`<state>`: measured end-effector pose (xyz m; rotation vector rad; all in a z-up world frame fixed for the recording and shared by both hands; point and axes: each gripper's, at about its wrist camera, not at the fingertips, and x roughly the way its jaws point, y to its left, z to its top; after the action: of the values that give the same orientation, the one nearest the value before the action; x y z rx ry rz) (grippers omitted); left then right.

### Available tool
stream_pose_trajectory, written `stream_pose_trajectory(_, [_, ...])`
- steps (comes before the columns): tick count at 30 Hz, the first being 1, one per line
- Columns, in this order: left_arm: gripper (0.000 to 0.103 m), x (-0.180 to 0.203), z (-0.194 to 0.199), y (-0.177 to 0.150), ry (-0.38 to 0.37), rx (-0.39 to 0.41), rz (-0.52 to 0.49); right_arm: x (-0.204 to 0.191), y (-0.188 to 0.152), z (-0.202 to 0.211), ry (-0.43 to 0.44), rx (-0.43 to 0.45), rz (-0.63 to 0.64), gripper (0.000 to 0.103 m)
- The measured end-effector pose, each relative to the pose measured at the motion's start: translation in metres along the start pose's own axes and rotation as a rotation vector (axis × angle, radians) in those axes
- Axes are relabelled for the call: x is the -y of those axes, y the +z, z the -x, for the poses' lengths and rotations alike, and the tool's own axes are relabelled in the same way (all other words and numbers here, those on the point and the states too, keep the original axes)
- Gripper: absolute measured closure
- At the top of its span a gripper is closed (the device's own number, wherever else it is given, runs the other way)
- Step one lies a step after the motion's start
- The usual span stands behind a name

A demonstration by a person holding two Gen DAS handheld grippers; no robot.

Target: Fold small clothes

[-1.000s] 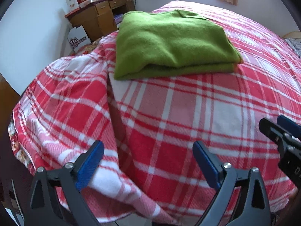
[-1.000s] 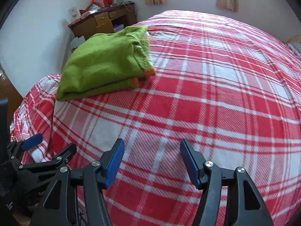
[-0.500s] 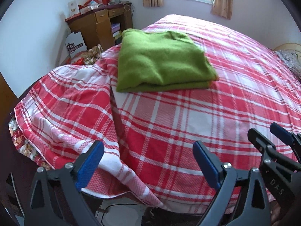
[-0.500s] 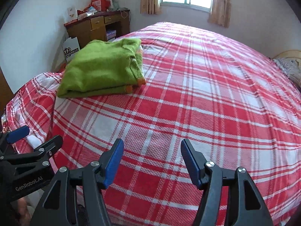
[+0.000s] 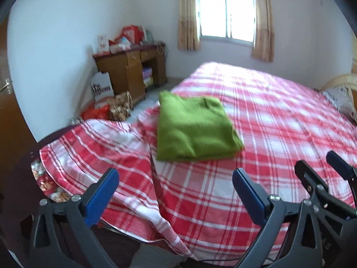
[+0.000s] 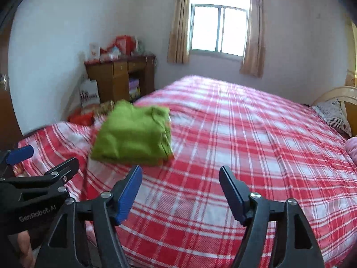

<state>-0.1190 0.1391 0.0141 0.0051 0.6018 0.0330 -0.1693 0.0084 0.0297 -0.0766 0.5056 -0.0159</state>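
Note:
A folded green sweater [image 5: 194, 127] lies on the red plaid bed [image 5: 279, 116], near its left edge; it also shows in the right wrist view [image 6: 133, 134]. My left gripper [image 5: 175, 192] is open and empty, held back over the near edge of the bed, well short of the sweater. My right gripper [image 6: 180, 192] is open and empty, also back from the sweater and to its right. The right gripper shows at the right of the left wrist view [image 5: 323, 174]; the left gripper shows at the left of the right wrist view [image 6: 42, 163].
A wooden desk [image 5: 131, 71] with clutter on top stands by the far left wall, with bags [image 5: 102, 87] on the floor beside it. A window with curtains [image 6: 218, 29] is behind the bed. A pillow [image 6: 334, 114] lies at the far right. A door [image 5: 9, 111] is at the left.
Both grippers have pulled back and tilted up from the bed, so the sweater looks smaller and farther and the room walls and window have come into view. The sweater has not moved.

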Motion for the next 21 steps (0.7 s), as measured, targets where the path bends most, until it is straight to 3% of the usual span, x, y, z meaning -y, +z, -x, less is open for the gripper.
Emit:
stream_pose_trajectory(10, [0.000,-0.016,0.041,0.018,0.043,0.170,0.012,-0.003,0.031,0.047,0.048,0.173,-0.039,0.026])
stream_pose_trajectory(14, [0.000,-0.023,0.054,0.023,0.054,0.223,0.024,-0.008,0.046,0.062,0.050,0.275,-0.045,0.020])
stream_pose_trajectory(21, [0.000,-0.028,0.061,0.024,0.089,0.282,0.017,-0.016,0.053,0.072,0.075,0.345,-0.070,0.019])
